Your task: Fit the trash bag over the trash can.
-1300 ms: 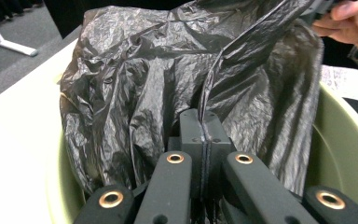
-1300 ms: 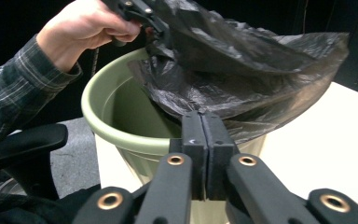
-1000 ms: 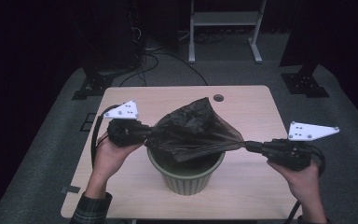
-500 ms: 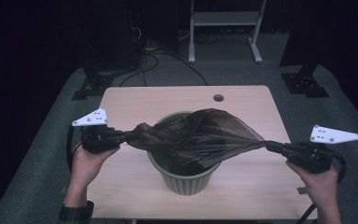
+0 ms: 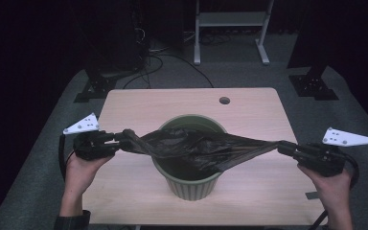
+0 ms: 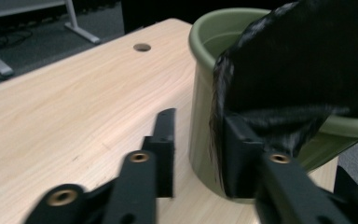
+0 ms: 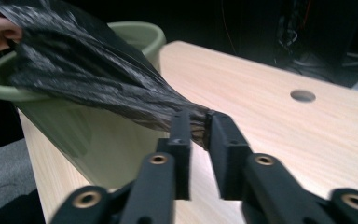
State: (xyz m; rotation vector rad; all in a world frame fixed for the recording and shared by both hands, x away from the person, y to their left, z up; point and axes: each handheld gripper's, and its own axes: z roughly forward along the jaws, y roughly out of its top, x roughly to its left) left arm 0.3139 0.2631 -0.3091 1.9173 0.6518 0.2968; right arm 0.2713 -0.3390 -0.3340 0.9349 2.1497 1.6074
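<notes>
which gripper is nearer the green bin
Left. The left gripper sits just off the rim of the green bin, on its left, with the black bag at its jaws. The right gripper is farther out to the bin's right, holding the bag's other end.

A light wooden table (image 5: 249, 110) with rounded corners and a round cable hole (image 5: 224, 100) near its far edge stands on grey carpet (image 5: 52, 143). Beyond it the room is dark. A white metal frame (image 5: 230, 21) on two feet rests on the floor at the back. Black cables (image 5: 172, 60) trail across the carpet, and black stand bases (image 5: 316, 86) sit near both far corners of the table.
</notes>
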